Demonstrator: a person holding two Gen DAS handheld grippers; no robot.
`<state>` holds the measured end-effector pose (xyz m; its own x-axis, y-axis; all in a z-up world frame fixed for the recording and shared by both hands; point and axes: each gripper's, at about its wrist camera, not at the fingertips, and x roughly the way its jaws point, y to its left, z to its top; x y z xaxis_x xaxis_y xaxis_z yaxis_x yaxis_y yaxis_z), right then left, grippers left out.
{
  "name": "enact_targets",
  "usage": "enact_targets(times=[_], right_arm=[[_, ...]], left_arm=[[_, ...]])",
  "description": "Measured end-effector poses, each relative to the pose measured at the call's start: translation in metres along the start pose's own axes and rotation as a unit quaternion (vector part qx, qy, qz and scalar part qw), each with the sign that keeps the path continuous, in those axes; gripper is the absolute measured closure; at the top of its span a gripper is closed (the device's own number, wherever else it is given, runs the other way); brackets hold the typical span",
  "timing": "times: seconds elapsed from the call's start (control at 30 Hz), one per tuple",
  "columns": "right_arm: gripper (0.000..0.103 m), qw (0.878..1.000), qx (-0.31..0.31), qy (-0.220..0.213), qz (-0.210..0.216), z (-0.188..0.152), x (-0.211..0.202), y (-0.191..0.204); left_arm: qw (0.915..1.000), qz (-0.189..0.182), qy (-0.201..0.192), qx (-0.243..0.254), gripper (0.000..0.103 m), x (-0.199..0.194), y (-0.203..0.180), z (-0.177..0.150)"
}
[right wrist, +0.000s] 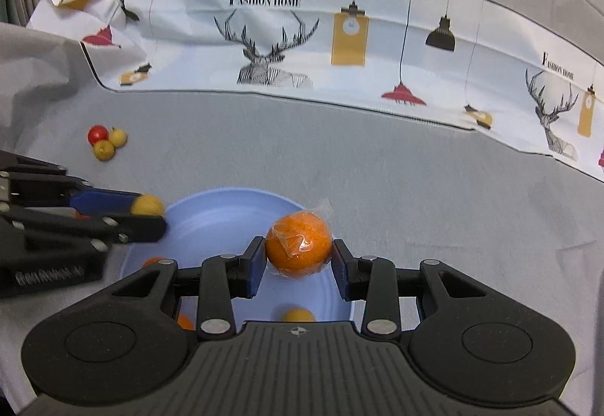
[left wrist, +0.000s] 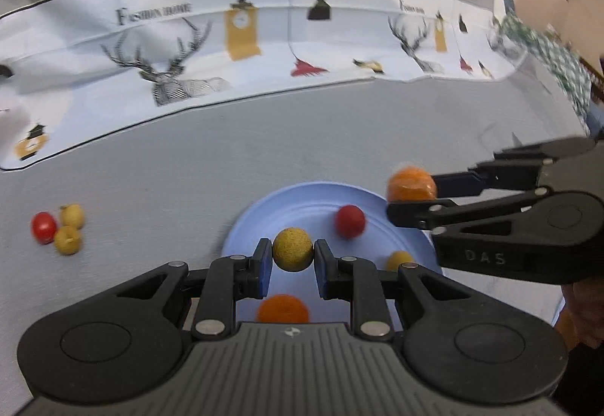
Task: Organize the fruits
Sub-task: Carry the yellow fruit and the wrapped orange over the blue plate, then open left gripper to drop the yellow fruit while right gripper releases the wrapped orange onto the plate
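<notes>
My left gripper [left wrist: 293, 265] is shut on a small yellow fruit [left wrist: 293, 250] above the near part of the light blue plate [left wrist: 302, 197]. My right gripper [right wrist: 298, 263] is shut on a plastic-wrapped orange [right wrist: 299, 244] over the plate [right wrist: 211, 212]. In the left wrist view the right gripper [left wrist: 413, 195] comes in from the right with the orange [left wrist: 411, 184] at the plate's far right rim. On the plate lie a red fruit [left wrist: 351, 221], a yellow fruit [left wrist: 399, 260] and an orange fruit [left wrist: 282, 308]. The right wrist view shows the left gripper [right wrist: 145, 214] holding its yellow fruit [right wrist: 148, 205].
A red fruit [left wrist: 43, 227] and two yellow ones [left wrist: 68, 240] sit together on the grey cloth to the left of the plate, seen too as a cluster [right wrist: 105, 142]. A printed white cloth [left wrist: 264, 38] lies across the back. A green checked fabric [left wrist: 547, 53] is at far right.
</notes>
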<state>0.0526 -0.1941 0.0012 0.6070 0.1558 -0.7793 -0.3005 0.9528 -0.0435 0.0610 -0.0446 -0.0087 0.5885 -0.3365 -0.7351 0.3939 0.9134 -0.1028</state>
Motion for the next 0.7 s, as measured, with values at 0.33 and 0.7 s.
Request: enact_targets(times=[0.33,0.7], right_arm=[[0.064,1.000,0.001,0.016,-0.002,-0.005,0.004,-0.007],[0.064,1.000,-0.005,0.026,0.002,-0.003,0.008,-0.005]], left_arm=[[0.9990,0.020,0.028,0.030,0.077,0.026,-0.022,0.003],[0.9983,0.028,0.032,0.041,0.077,0.027,-0.023,0.001]])
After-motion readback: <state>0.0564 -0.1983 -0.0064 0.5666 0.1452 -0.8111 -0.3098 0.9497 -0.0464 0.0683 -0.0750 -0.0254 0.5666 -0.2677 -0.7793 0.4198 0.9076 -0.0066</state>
